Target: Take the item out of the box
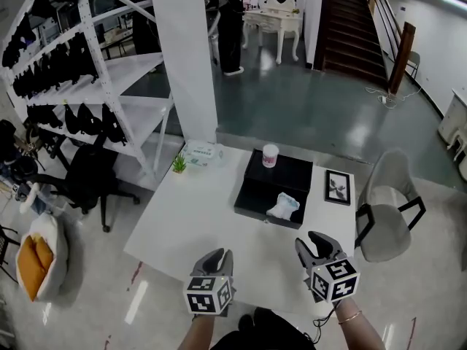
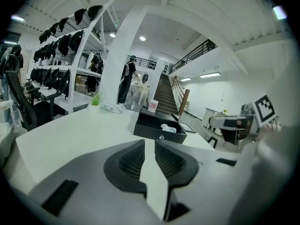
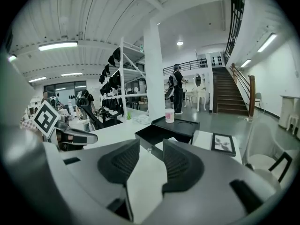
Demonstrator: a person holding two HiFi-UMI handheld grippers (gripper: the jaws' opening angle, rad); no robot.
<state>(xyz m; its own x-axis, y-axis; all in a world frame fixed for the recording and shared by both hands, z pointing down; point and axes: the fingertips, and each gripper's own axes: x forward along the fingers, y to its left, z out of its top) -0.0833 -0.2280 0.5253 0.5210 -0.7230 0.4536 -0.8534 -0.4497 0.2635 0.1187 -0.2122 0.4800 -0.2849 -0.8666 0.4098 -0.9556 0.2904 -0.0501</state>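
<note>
Item (image 1: 283, 205): a white, crumpled bundle lying in the near half of the black box (image 1: 259, 214), toward its 3 o'clock side. It looks soft and light, likely cloth or thin wrap, so it should give under the pads and not slip much. The raised bunch at its top seems the best hold, pinched from above.

The left gripper (image 1: 217, 261) hangs at 7 o'clock of the box, jaws a narrow slit apart with nothing in them. The right gripper (image 1: 318, 245) is at 5 o'clock, jaws about half spread, also empty. Both are well short of the box.

The box's near wall stands between the grippers and the item, so the reach probably has to go over that edge and down. A pink cup (image 1: 271, 155) stands at the item's 12 o'clock on the box's far half, apart from it. A frame (image 1: 337, 187) lies at 3 o'clock, just beside the box. Bare table (image 1: 197, 224) from 6 to 9 o'clock gives room to set the item down.
</note>
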